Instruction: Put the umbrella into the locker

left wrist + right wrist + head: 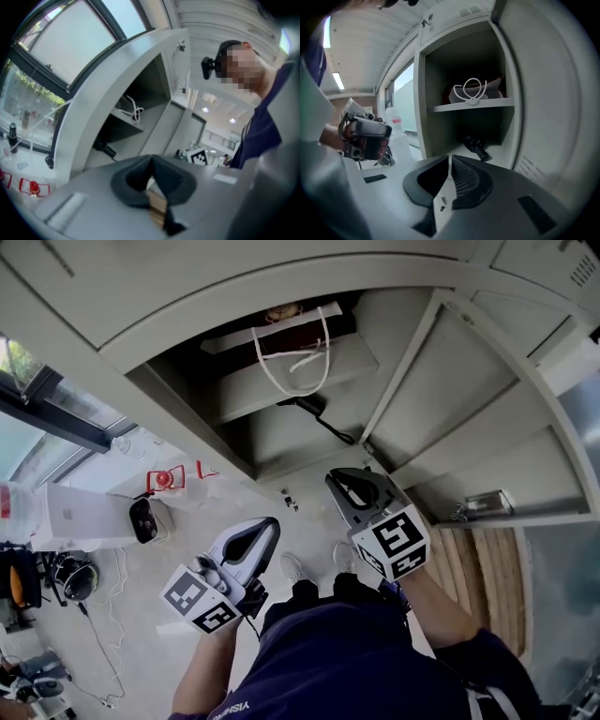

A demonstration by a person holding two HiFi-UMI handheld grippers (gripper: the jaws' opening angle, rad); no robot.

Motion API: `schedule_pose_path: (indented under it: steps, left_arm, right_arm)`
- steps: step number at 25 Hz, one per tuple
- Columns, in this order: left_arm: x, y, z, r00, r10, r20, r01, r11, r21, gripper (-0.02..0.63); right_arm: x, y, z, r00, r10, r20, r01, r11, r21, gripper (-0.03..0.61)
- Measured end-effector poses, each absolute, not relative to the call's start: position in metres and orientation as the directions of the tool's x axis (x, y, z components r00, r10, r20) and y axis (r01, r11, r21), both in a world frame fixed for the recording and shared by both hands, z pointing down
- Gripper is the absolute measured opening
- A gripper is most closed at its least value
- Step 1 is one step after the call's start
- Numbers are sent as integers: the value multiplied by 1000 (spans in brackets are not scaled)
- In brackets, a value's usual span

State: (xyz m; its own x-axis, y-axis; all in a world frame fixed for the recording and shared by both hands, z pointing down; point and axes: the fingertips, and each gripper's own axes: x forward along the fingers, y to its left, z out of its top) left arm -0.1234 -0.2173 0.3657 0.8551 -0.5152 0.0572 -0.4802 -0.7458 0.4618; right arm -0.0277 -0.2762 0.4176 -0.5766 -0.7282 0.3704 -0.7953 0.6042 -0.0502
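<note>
The grey locker (187,324) stands open in front of me. A black folded umbrella (317,416) lies on the floor of its lower compartment, also seen as the umbrella (476,146) and the umbrella (105,149). My left gripper (270,525) is outside the locker, low and to the left, its jaws (151,161) together with nothing in them. My right gripper (339,482) hovers just before the opening, jaws (450,161) shut and empty, a short way from the umbrella.
A bag with white cord handles (292,351) sits on the upper shelf. The open locker door (469,399) stands at the right. On the floor to the left are a white box (70,517), a small red item (165,479) and cables. A window runs along the left.
</note>
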Motion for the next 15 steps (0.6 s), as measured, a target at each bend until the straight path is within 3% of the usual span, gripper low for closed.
schedule_pose_path:
  steps: [15]
  left_arm:
    - [-94,-214,360,850,-524,51,-486,-746,456,2]
  right_arm:
    - [-29,-227,426,-751,-566,339,-658,683,-317,8]
